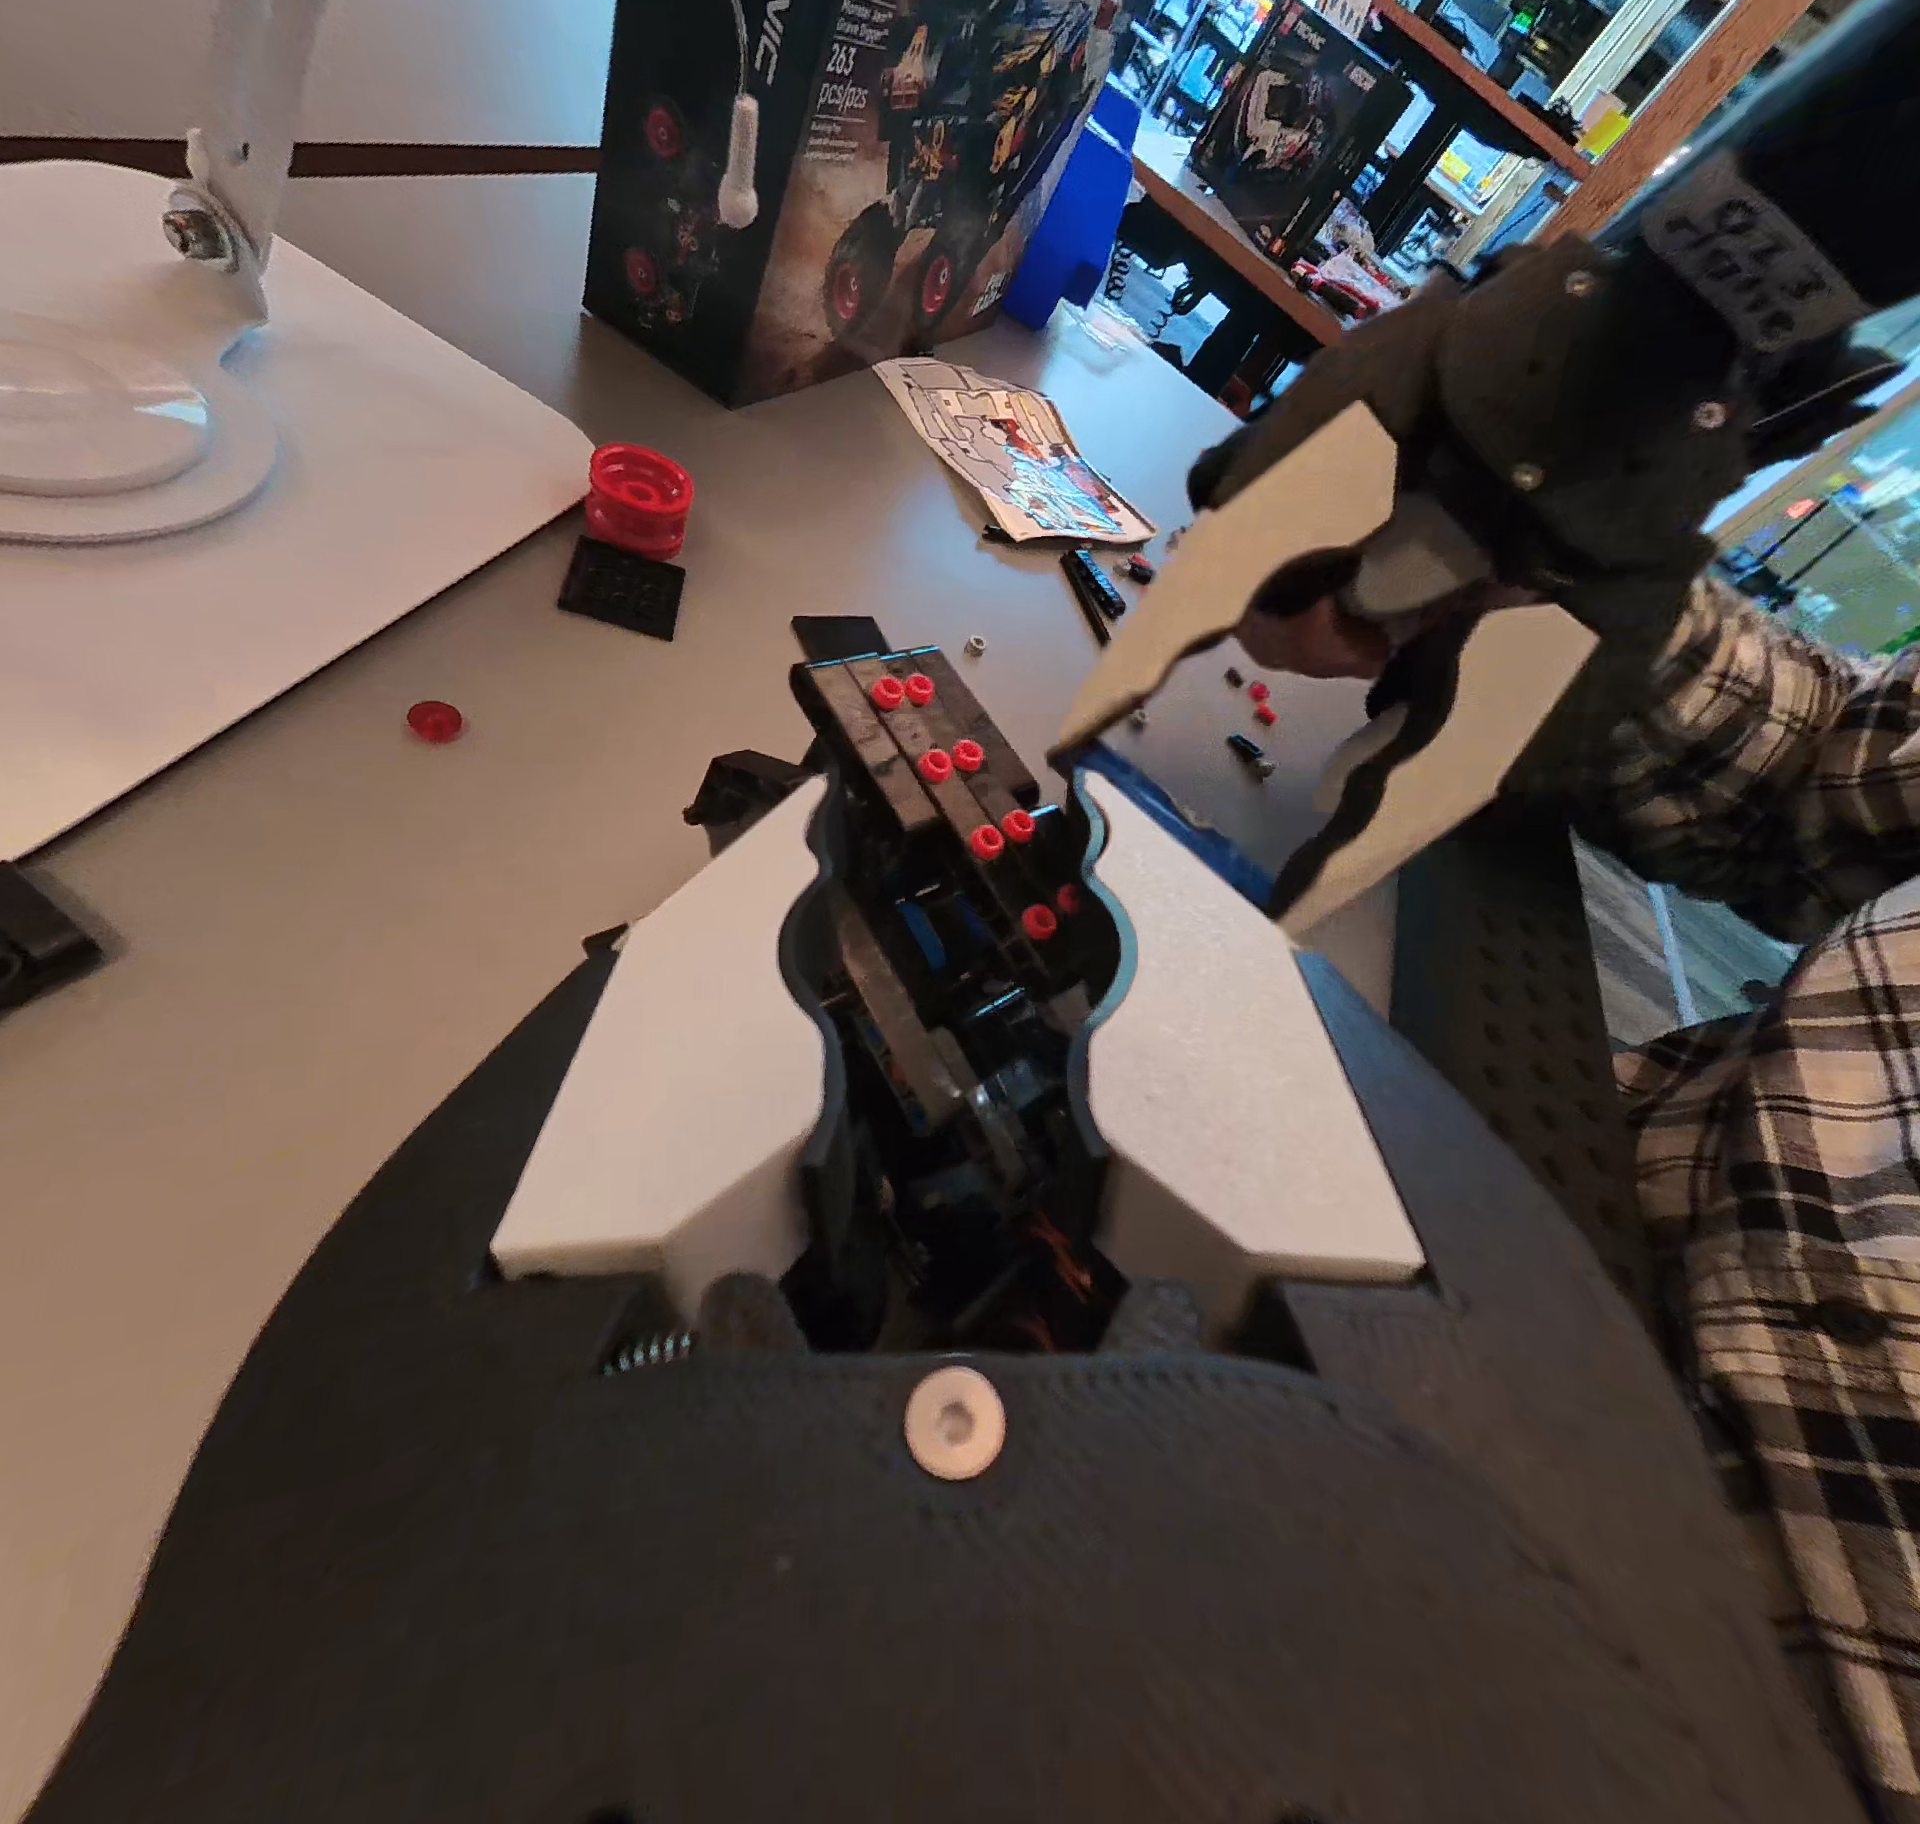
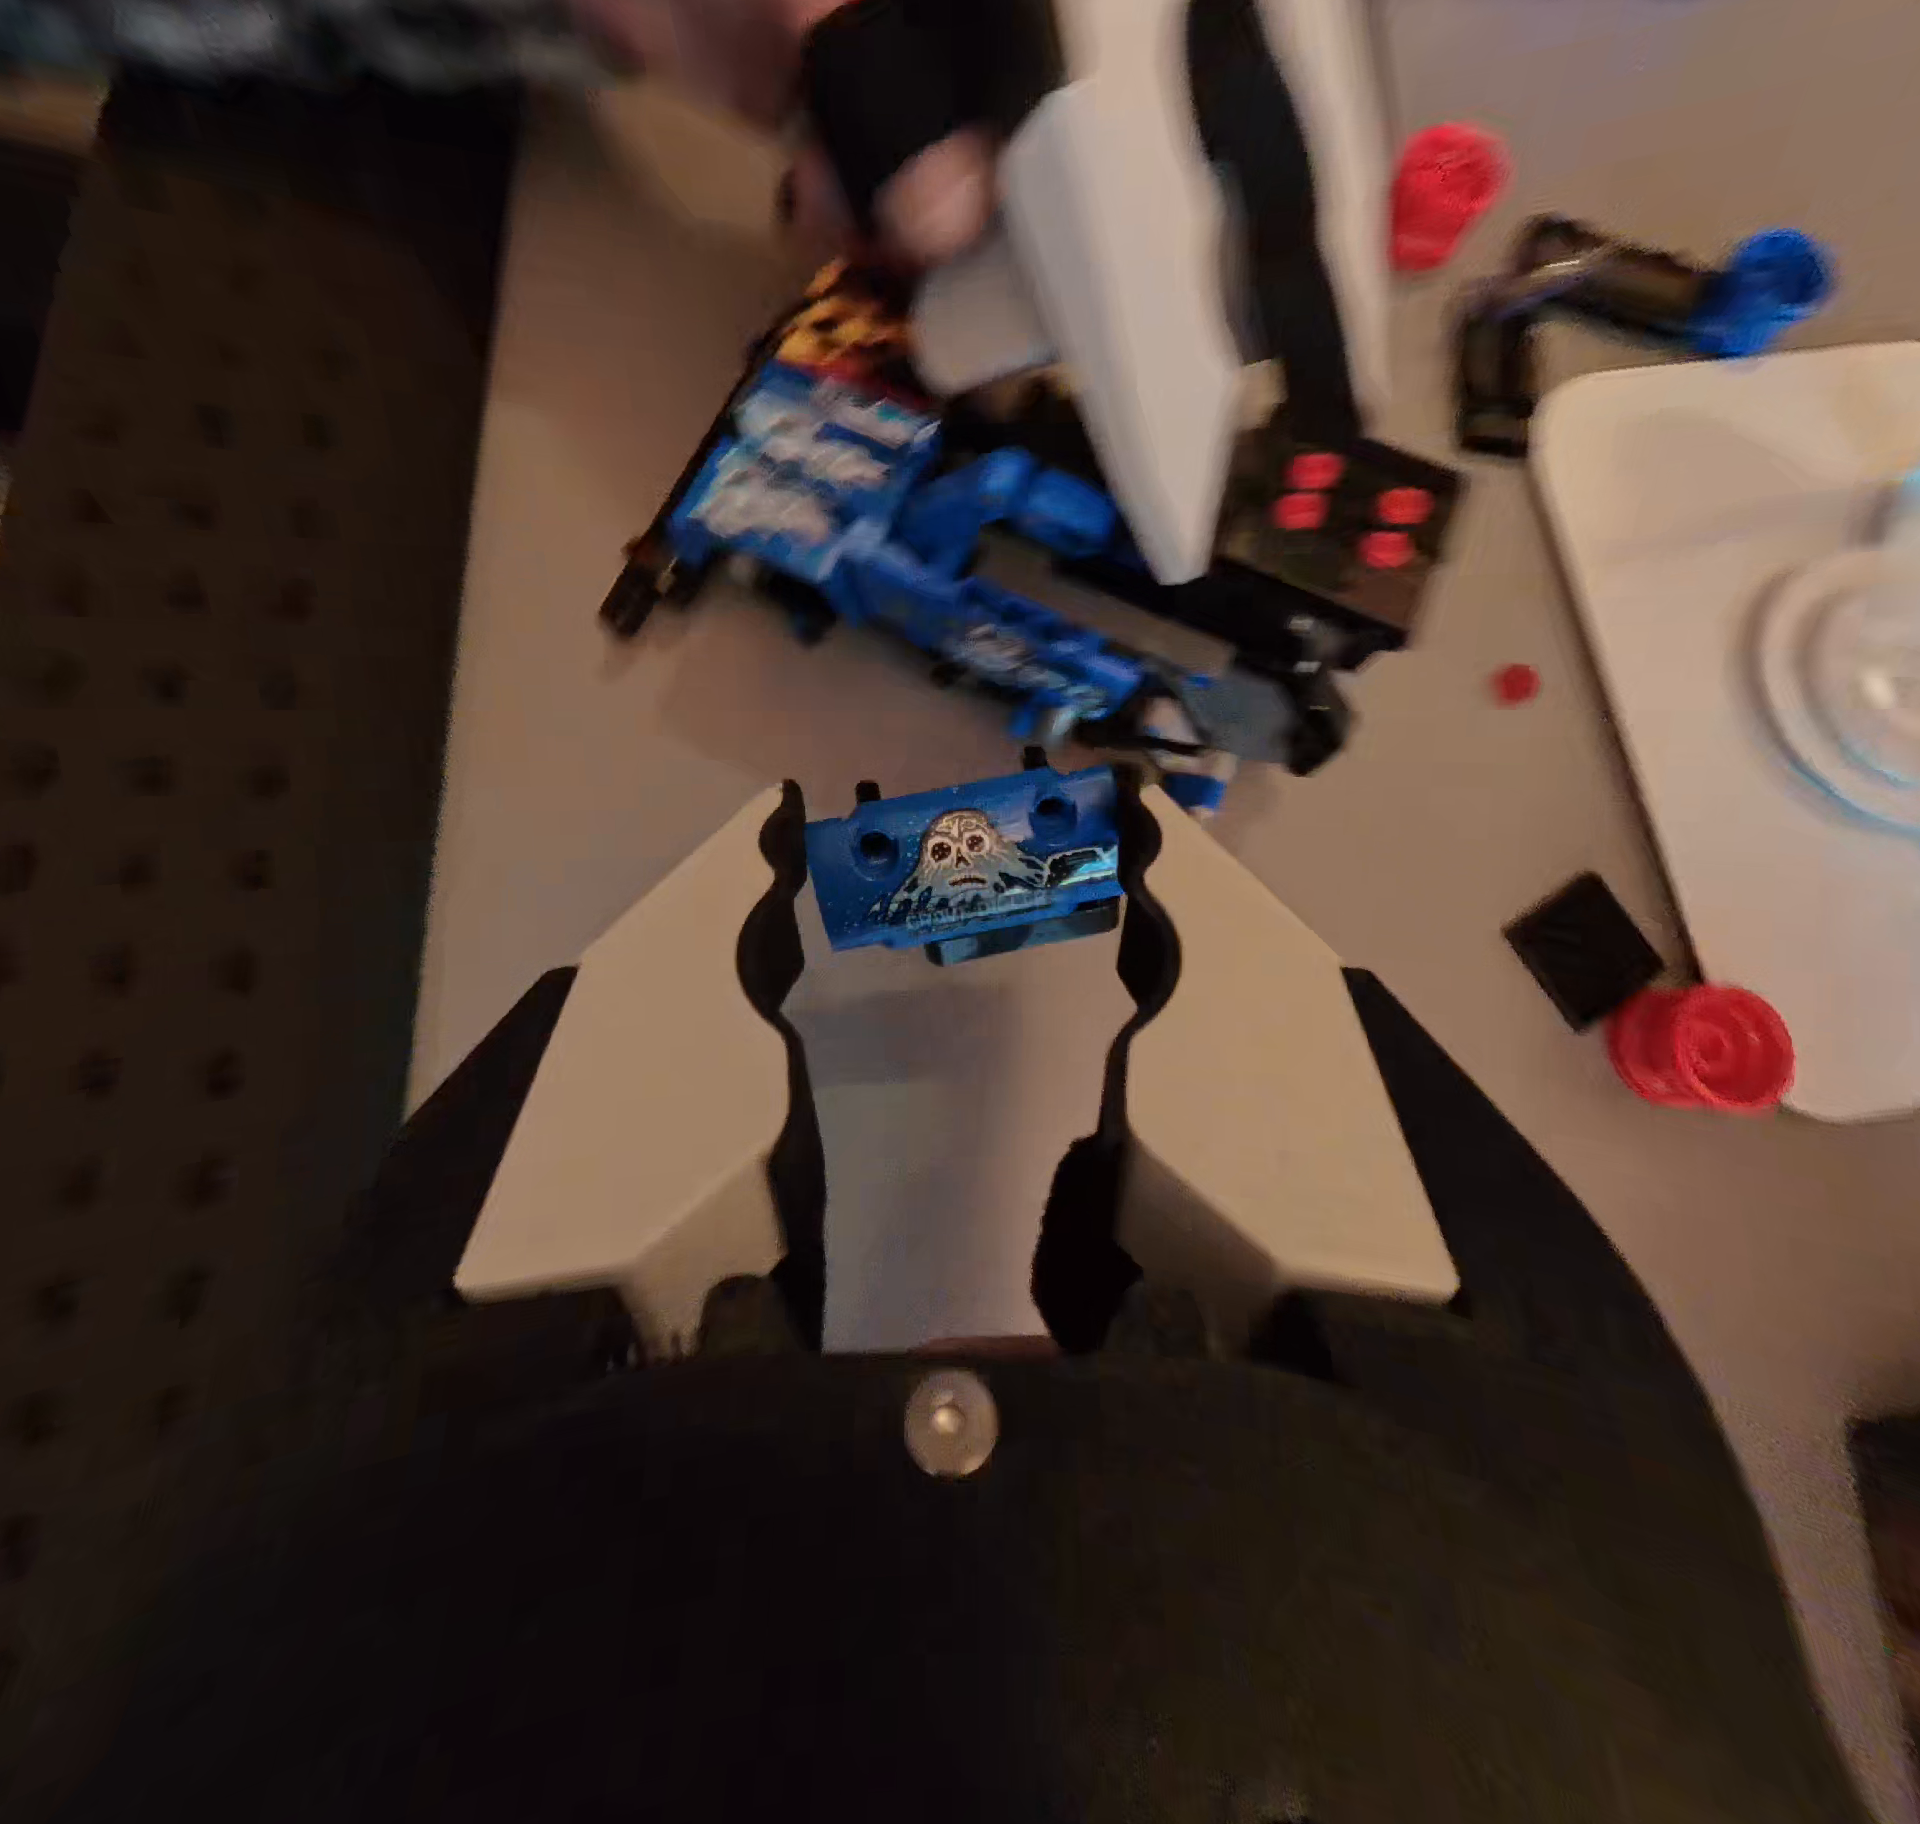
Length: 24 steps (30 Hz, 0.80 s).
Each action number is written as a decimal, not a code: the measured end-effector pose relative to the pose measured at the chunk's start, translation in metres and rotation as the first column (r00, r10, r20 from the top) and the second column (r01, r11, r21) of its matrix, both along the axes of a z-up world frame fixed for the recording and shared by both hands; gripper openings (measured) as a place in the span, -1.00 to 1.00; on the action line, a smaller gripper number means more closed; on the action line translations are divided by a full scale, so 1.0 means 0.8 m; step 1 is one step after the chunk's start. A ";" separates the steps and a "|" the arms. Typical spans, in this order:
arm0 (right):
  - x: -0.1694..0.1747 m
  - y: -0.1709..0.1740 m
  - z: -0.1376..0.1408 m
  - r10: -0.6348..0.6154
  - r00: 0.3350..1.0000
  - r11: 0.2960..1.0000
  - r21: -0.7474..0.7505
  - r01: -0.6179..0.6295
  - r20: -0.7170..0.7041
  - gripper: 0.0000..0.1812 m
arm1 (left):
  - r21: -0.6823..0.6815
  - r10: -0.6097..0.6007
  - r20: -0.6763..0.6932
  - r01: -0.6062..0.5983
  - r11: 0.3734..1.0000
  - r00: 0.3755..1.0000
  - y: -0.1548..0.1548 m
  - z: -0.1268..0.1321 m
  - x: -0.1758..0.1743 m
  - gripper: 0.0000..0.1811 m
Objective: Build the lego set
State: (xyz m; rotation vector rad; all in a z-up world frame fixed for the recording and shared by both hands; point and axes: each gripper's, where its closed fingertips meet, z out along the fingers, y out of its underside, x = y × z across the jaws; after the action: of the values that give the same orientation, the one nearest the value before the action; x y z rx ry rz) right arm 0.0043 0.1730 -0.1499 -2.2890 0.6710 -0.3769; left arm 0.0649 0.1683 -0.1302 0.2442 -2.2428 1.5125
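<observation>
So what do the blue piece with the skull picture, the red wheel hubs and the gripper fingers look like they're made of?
Blue skull piece: looks like hard moulded plastic, glossy, with round pin holes and a printed or stuck-on picture.
Red wheel hubs: apparently the same kind of plastic, ribbed and slightly shiny.
Left gripper fingers: matte white faces on a black body with fine layer lines, probably 3D-printed plastic.

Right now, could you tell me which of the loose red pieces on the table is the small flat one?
The small red disc, lying alone on the grey table; the red wheel hub is a tall ribbed cylinder beside a black plate.
</observation>
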 end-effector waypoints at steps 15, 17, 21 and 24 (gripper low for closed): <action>0.066 -0.011 0.039 -0.383 0.920 0.848 0.427 0.313 0.086 -0.35 | -0.043 -0.003 -0.122 -0.003 0.999 0.993 -0.004 0.000 -0.001 -0.65; 0.067 -0.009 0.036 -0.389 0.919 0.836 0.446 0.320 0.069 -0.35 | -0.045 -0.003 -0.128 -0.002 0.999 0.992 -0.004 0.000 -0.002 -0.65; 0.064 -0.017 0.044 -0.409 0.908 0.821 0.472 0.322 0.094 -0.35 | -0.048 0.000 -0.135 -0.006 0.999 0.991 -0.004 0.001 -0.001 -0.65; 0.064 -0.015 0.031 -0.399 0.915 0.821 0.465 0.330 0.055 -0.35 | -0.052 -0.002 -0.147 -0.005 0.999 0.989 -0.005 0.001 -0.002 -0.66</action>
State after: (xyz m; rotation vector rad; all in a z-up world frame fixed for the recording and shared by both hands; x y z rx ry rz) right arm 0.0552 0.1608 -0.1251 -1.6704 1.0102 -0.5097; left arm 0.0637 0.1644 -0.1296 0.3311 -2.0861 1.5003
